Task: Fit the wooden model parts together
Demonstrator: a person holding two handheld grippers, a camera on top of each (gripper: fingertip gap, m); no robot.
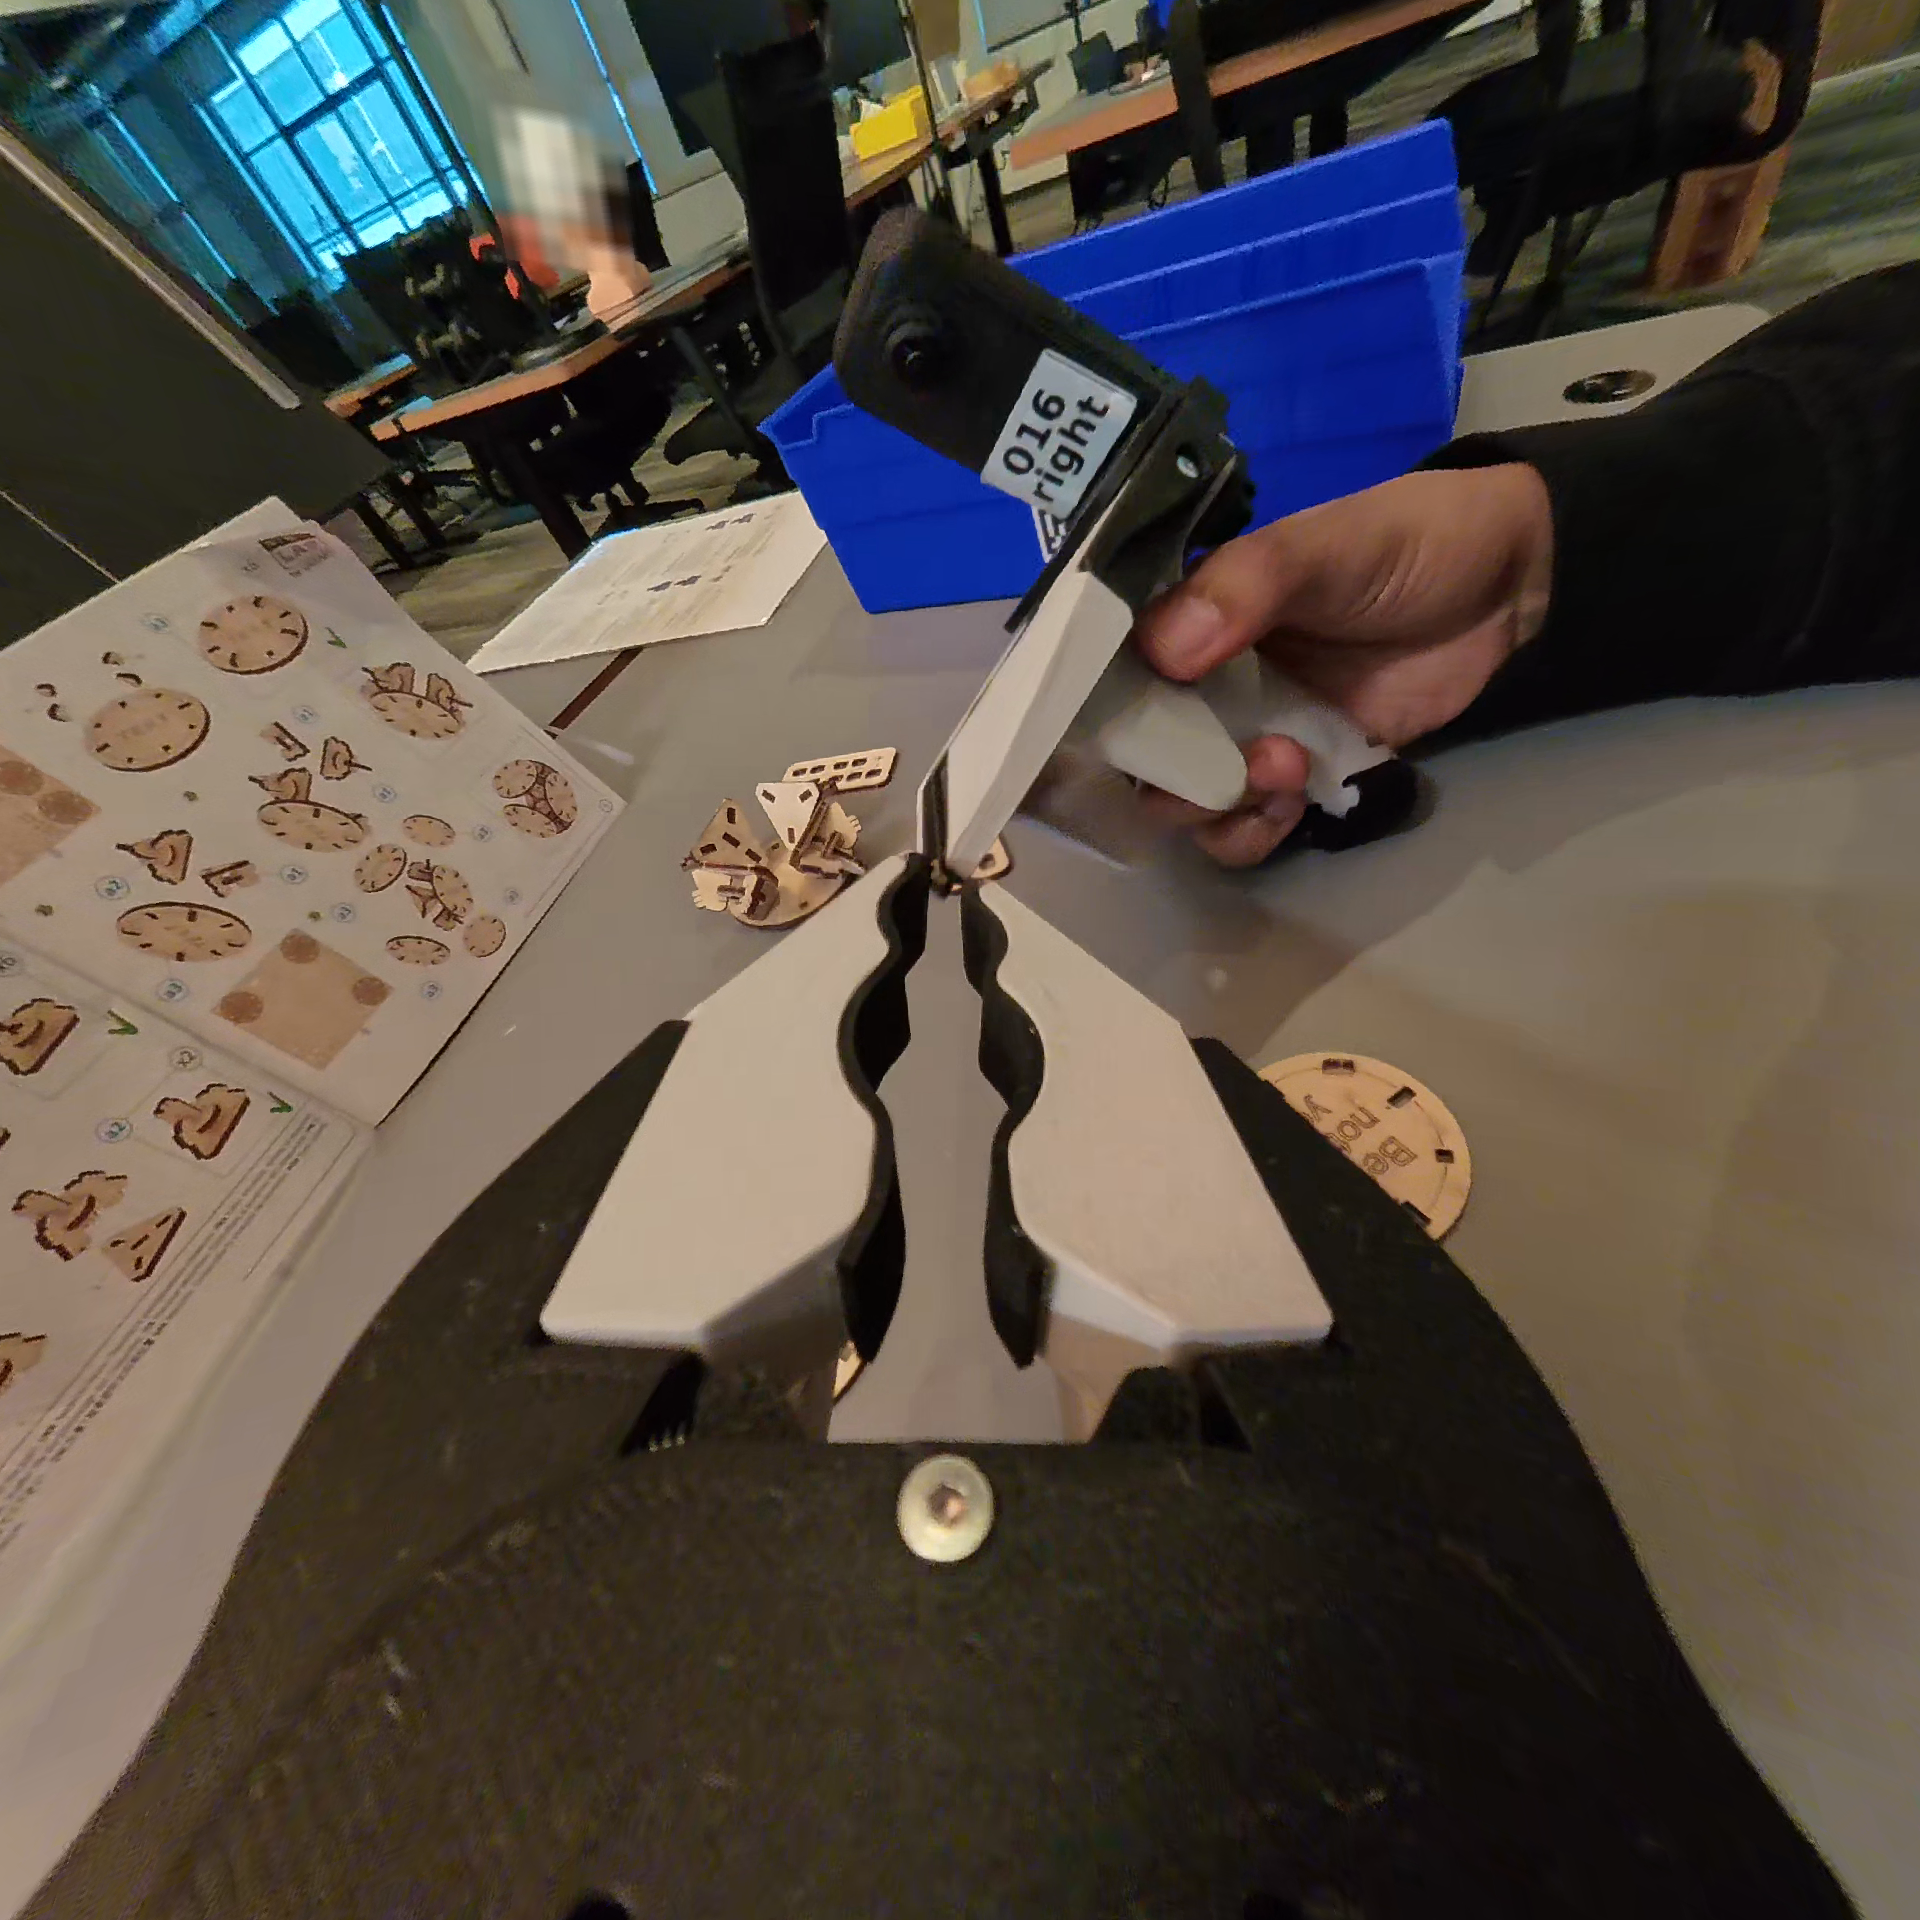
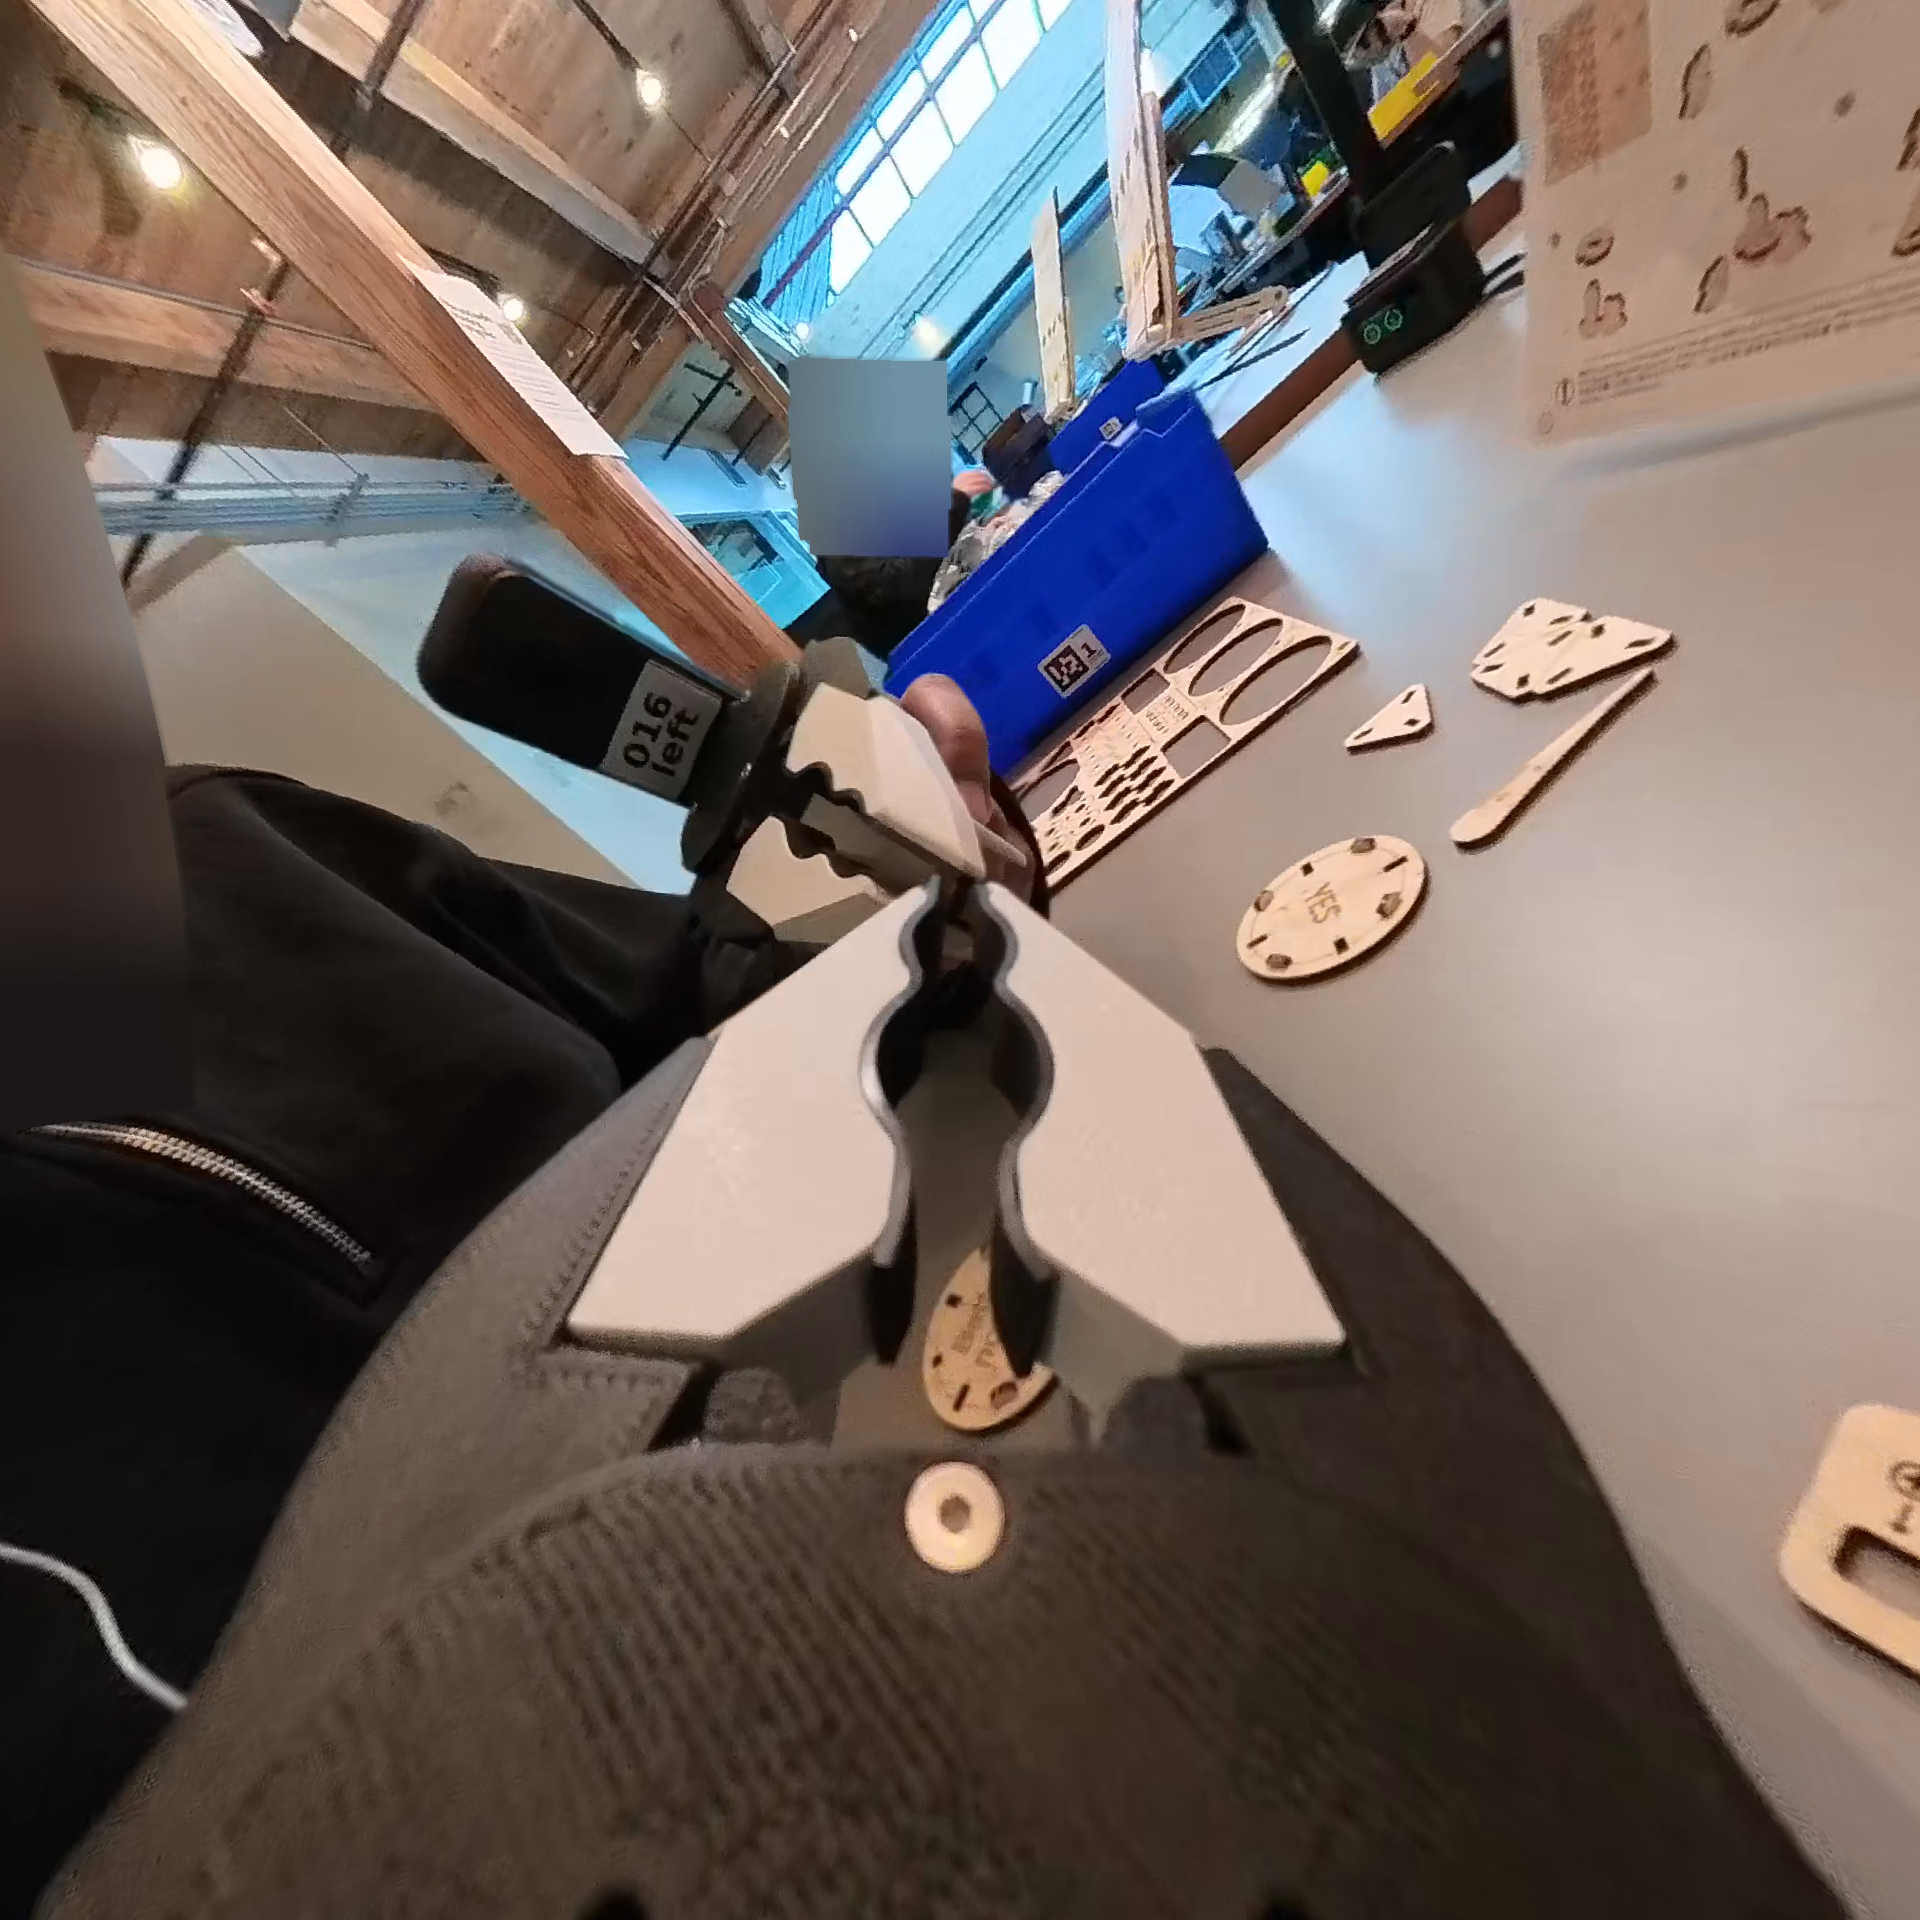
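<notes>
Both grippers, left gripper [image 1: 940,878] and right gripper [image 2: 951,899], are pressed tip to tip, pinched on one small wooden piece [image 1: 987,860], with a wooden model [image 1: 774,852] left of them.

place: open-plan workshop | cues: desk rows [image 1: 582,353], timber beams [image 2: 343,239], blue bins [image 1: 1226,343]

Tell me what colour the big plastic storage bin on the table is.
The plastic storage bin is bright blue, clearest in the left wrist view.
</notes>
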